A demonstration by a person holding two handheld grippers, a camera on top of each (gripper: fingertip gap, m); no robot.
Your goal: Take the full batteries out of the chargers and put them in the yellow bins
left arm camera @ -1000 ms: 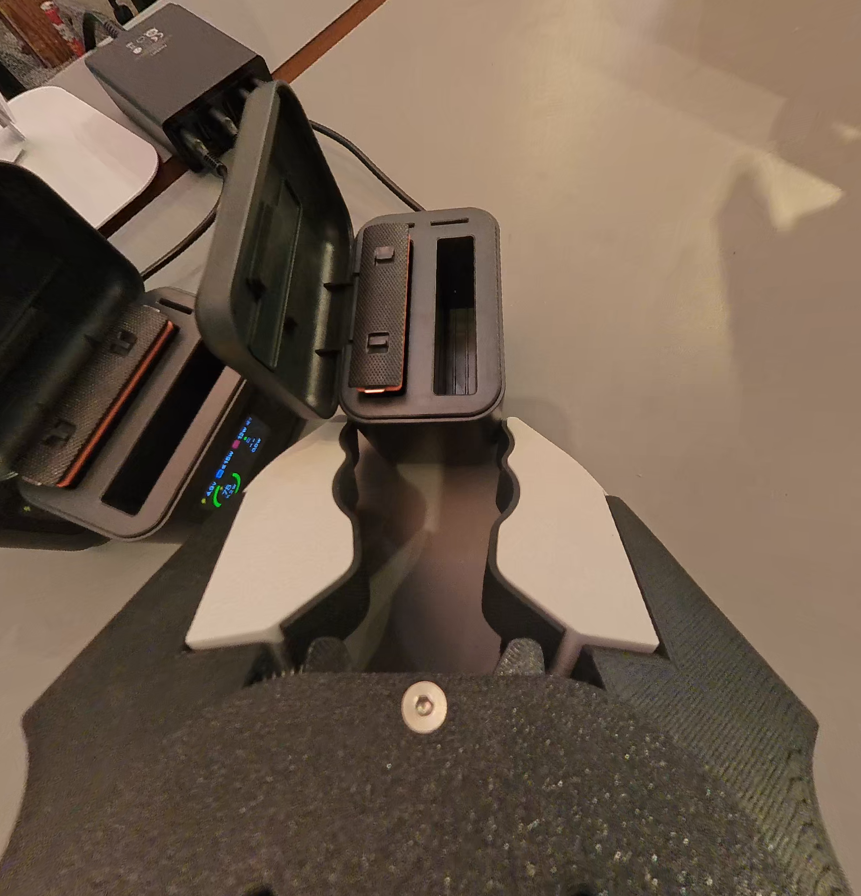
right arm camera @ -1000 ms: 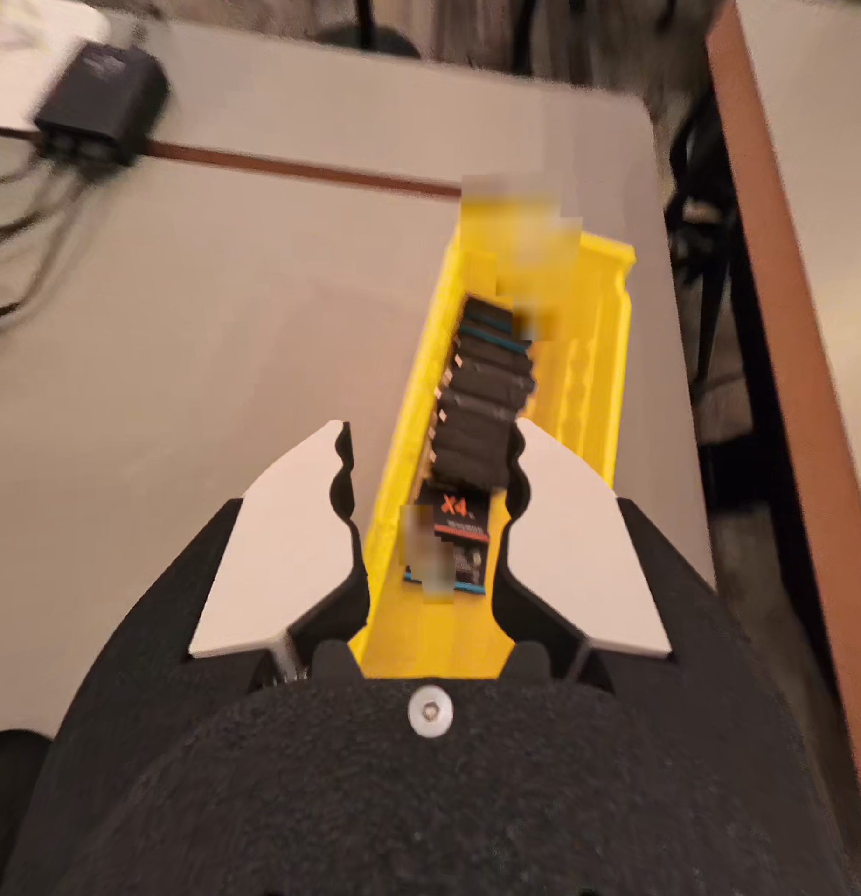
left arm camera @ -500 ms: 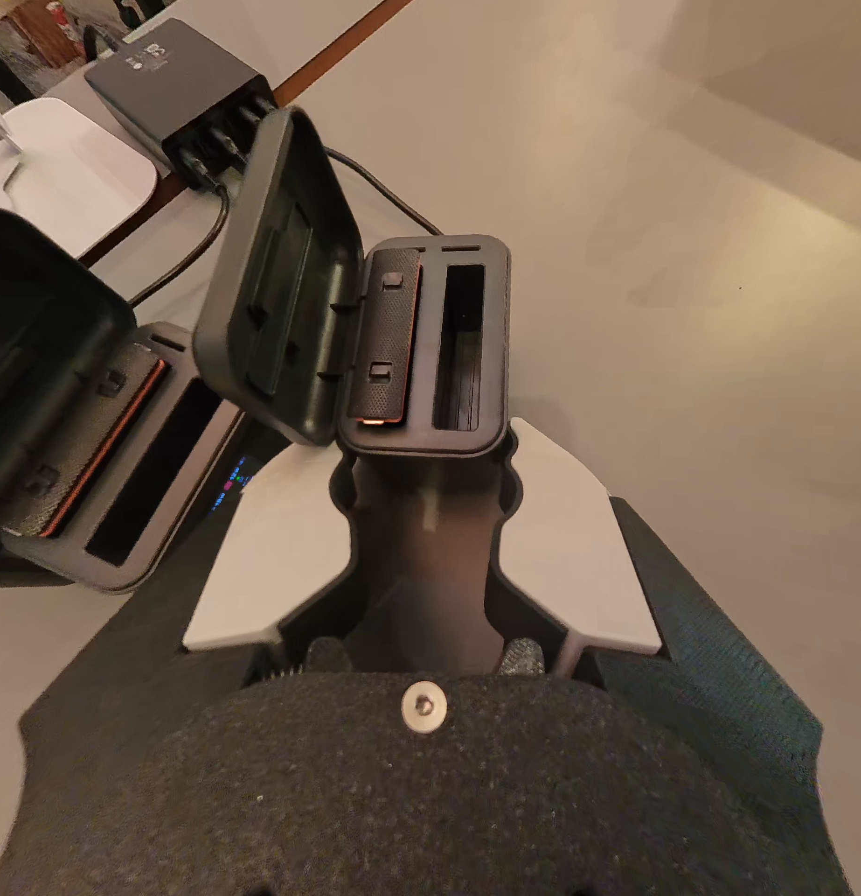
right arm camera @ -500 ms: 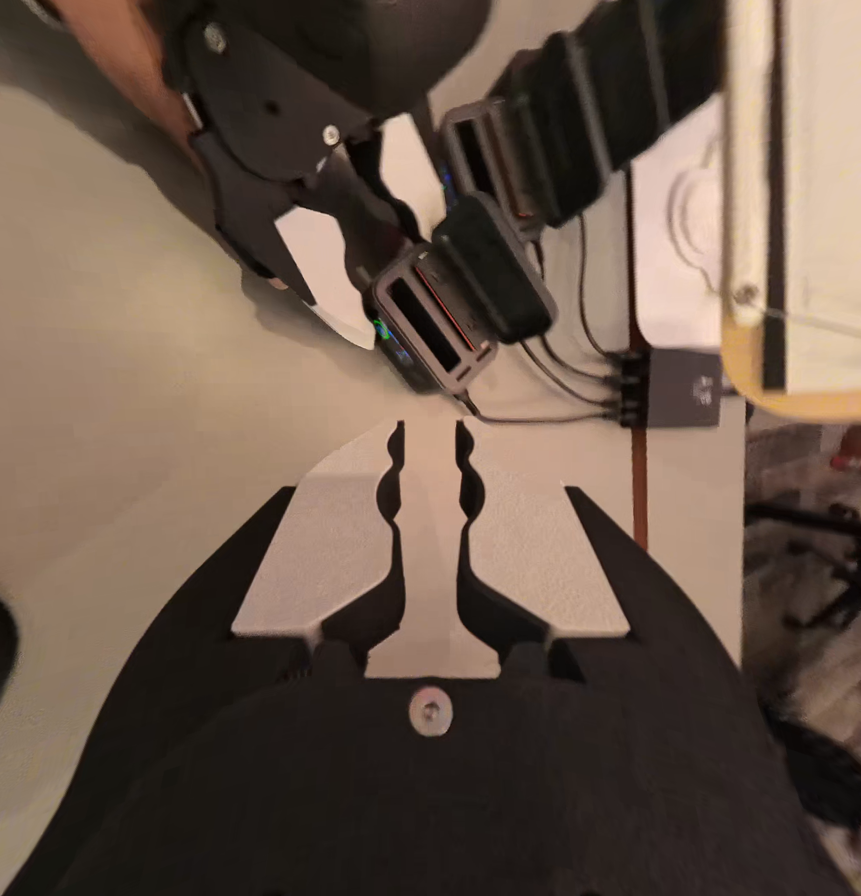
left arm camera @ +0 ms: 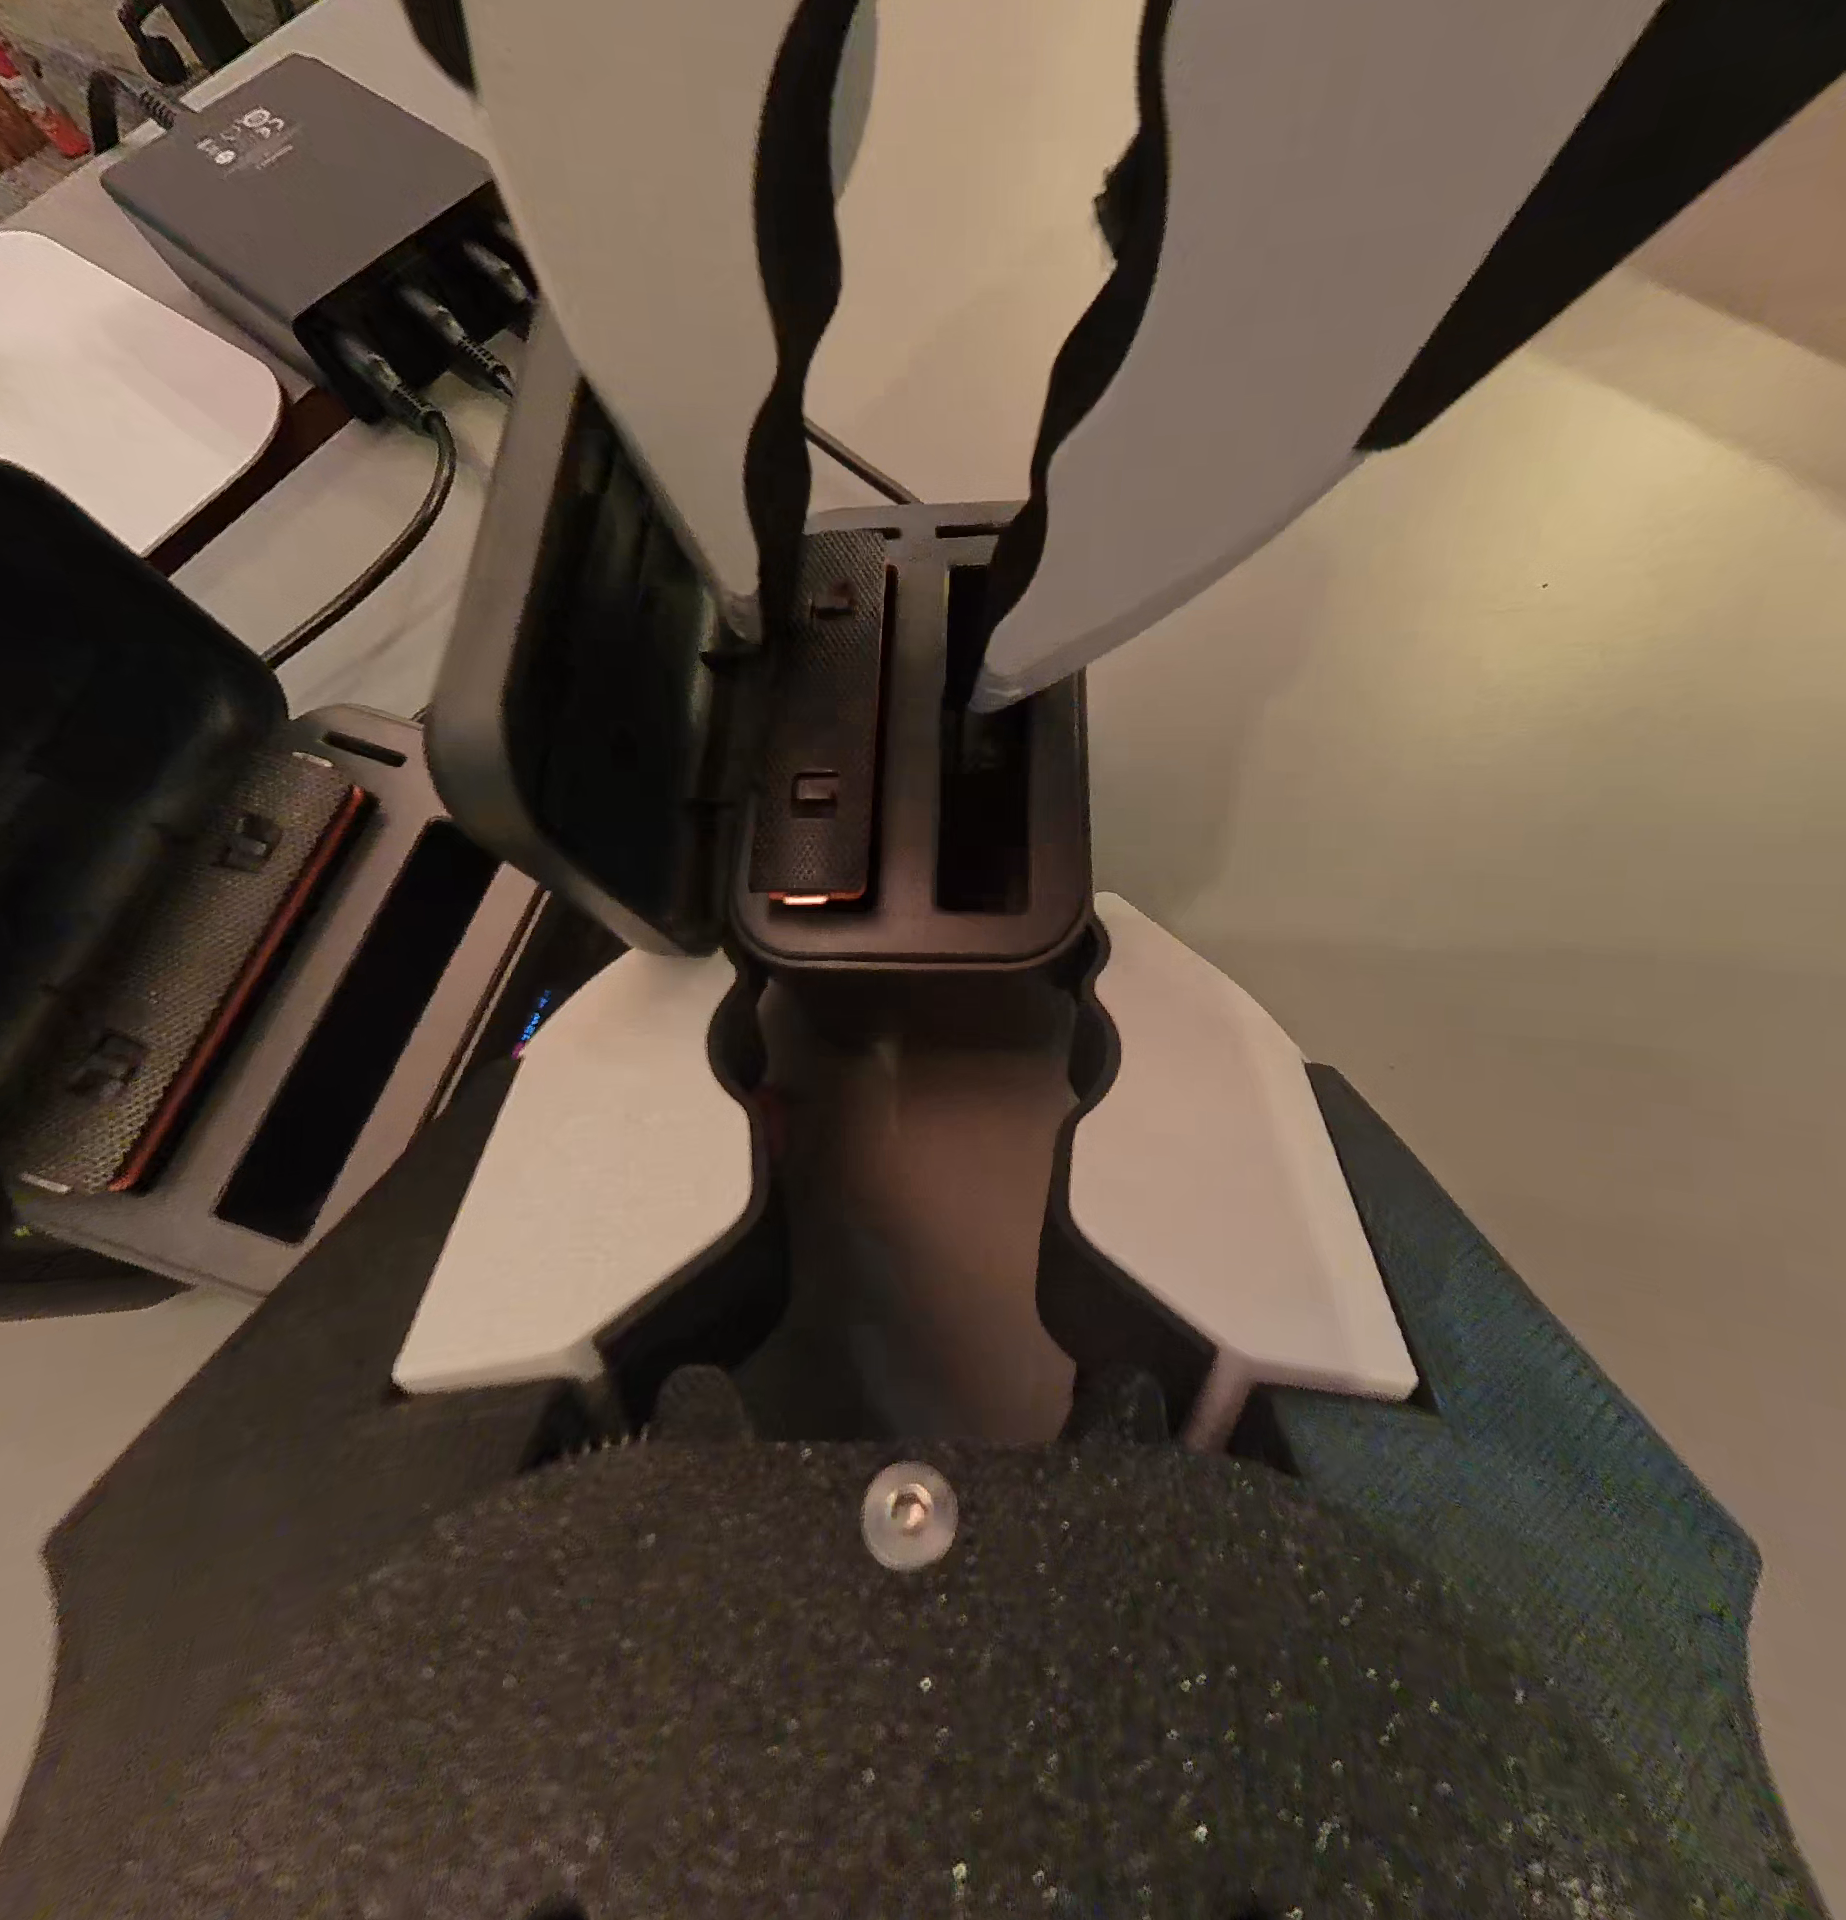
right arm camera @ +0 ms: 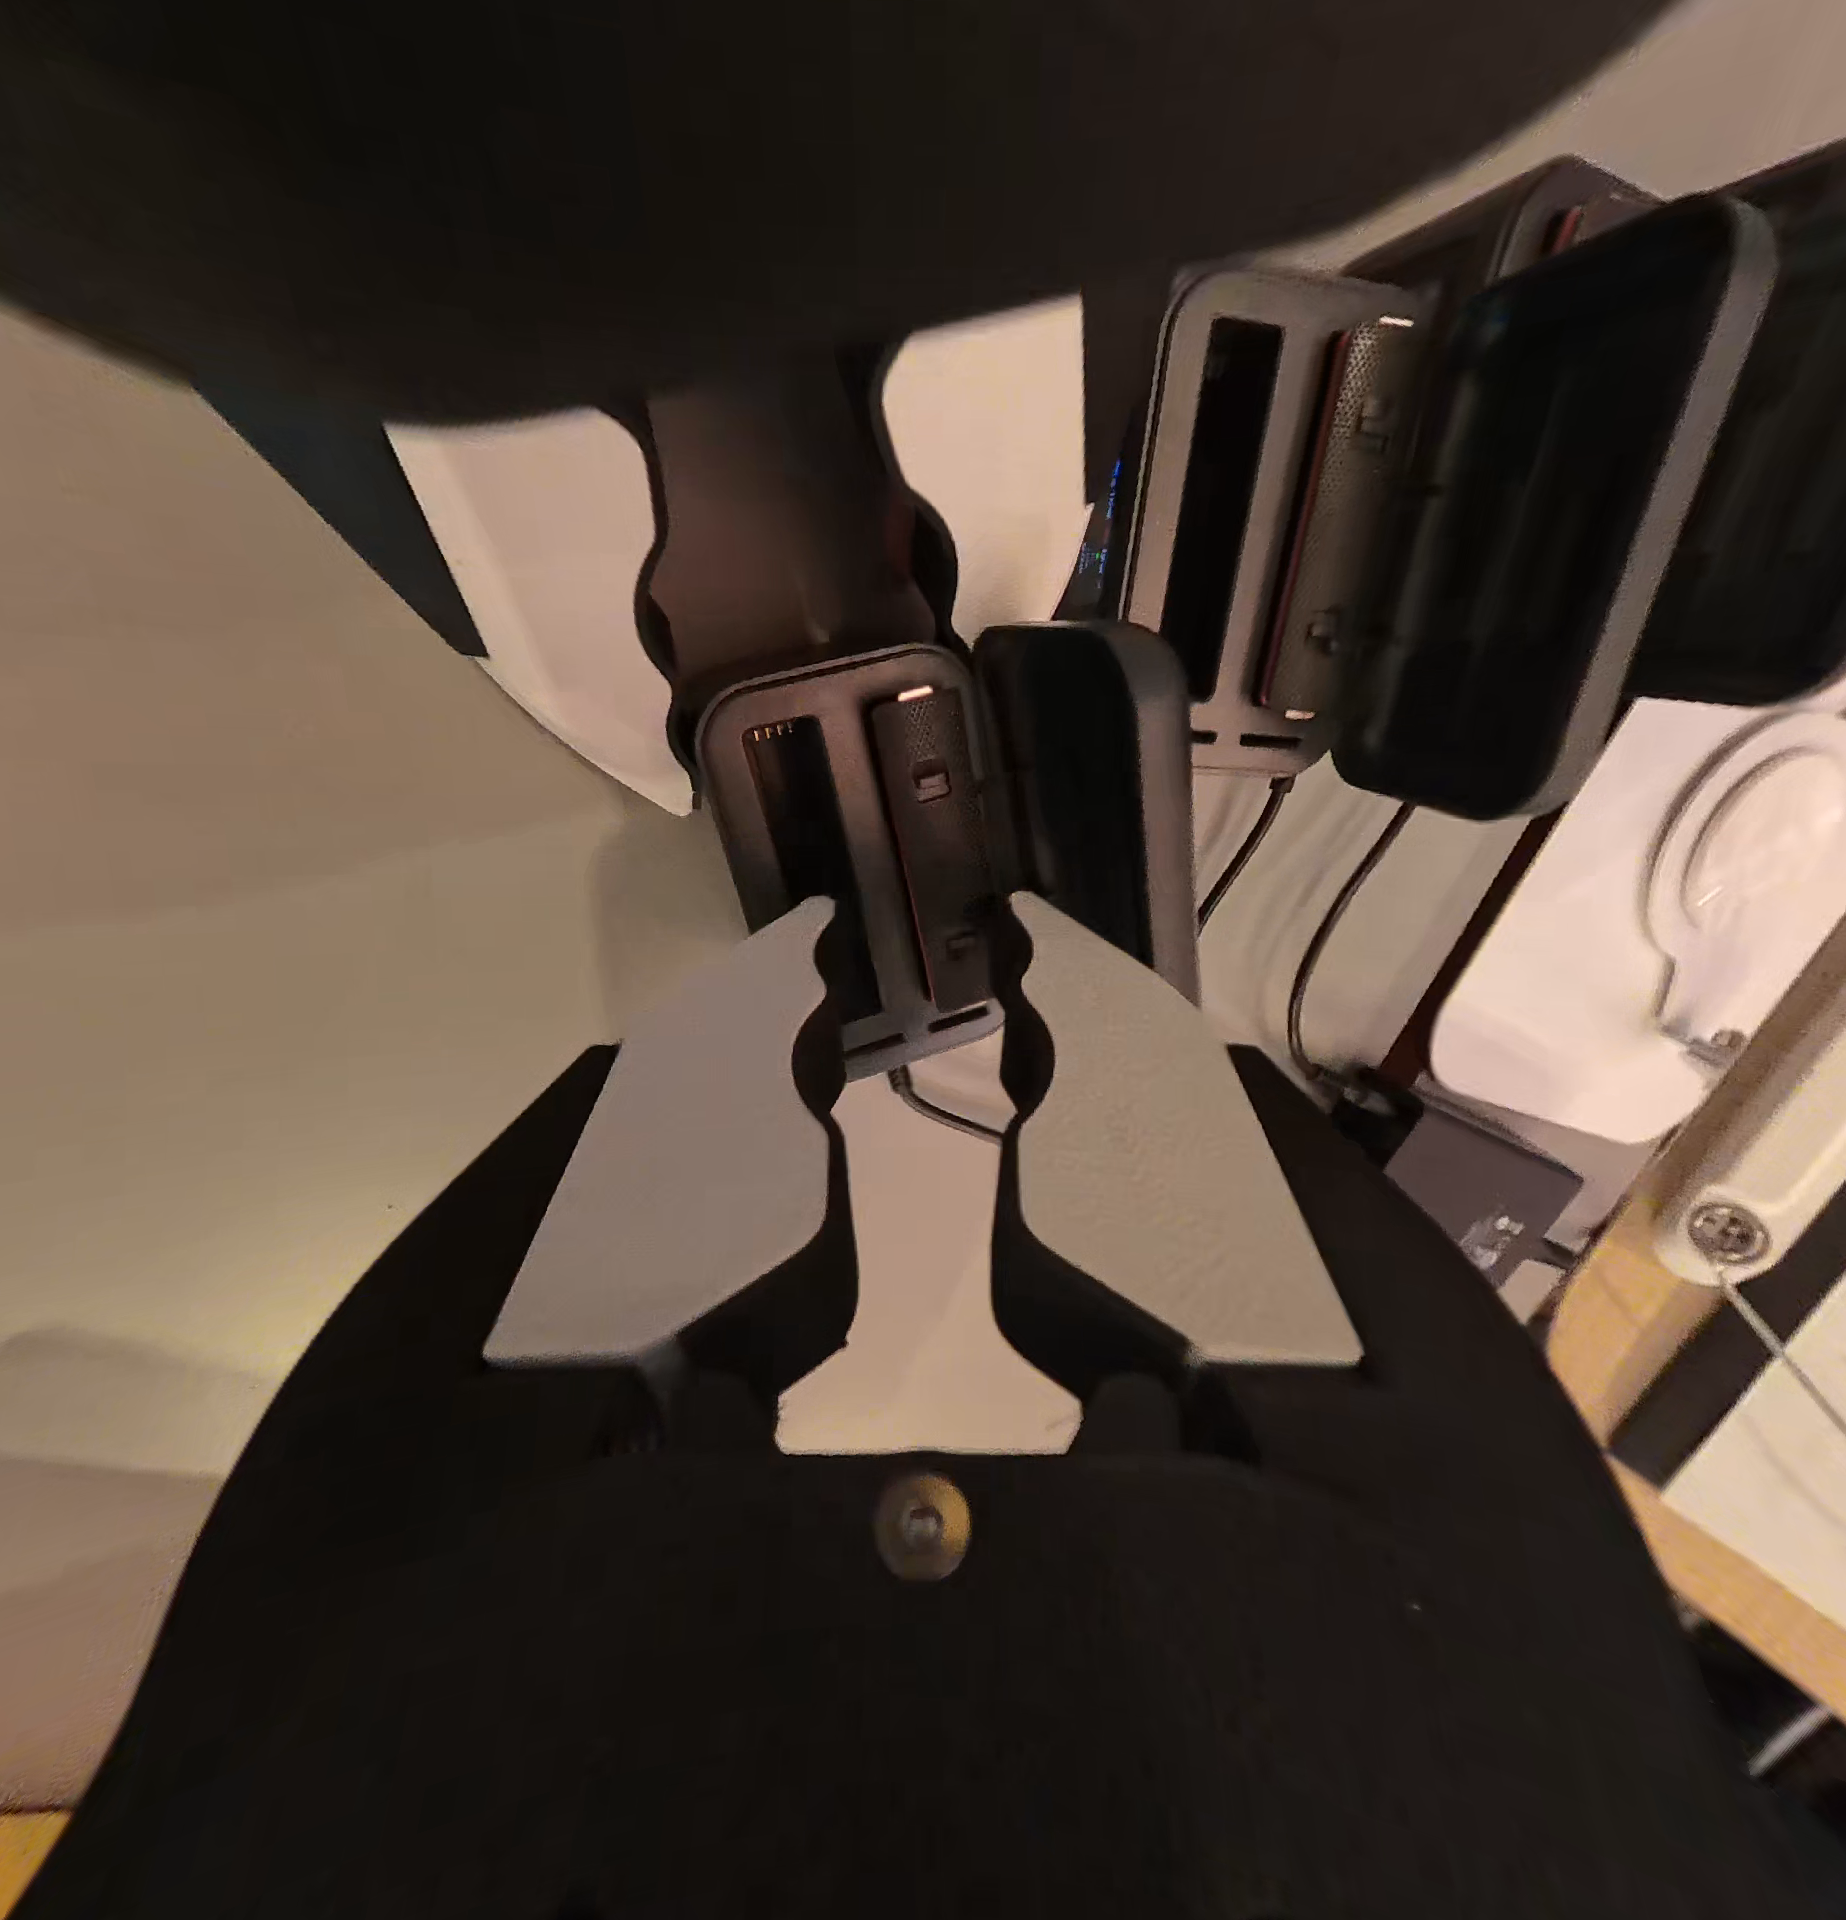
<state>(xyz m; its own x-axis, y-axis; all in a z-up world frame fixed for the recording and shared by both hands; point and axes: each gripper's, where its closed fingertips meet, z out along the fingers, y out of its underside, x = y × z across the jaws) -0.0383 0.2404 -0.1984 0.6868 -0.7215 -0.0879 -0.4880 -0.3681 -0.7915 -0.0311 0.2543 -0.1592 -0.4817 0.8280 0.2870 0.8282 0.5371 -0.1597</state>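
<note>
Left wrist view: left gripper (left arm camera: pixel 914 966) is clenched on the body of the near charger (left arm camera: pixel 908 935), bracing it on the table (left arm camera: pixel 1470 831).
Right wrist view: right gripper (right arm camera: pixel 919 914) has its fingers parted, straddling the top of the battery (right arm camera: pixel 934 842), not yet closed on it.
Battery location: seated in the slot beside the open lid (right arm camera: pixel 1080 790); the other slot (right arm camera: pixel 794 821) is empty.
Risk, misplaced finger: one right fingertip (left arm camera: pixel 1012 675) sits over the empty slot; closing from there could catch the divider instead of the battery.
Risk, lid: the other fingertip is tight against the hinge and could jam on the lid.
Risk, lift: a loose brace could let the charger rise with the battery.
Count, chargers: two in view, both open; second charger (left arm camera: pixel 202 997) lies left.
Count, batteries: two, one per charger.
Count, power hub: one (left arm camera: pixel 295 208), far left.
Yellow bins: not in view.
</note>
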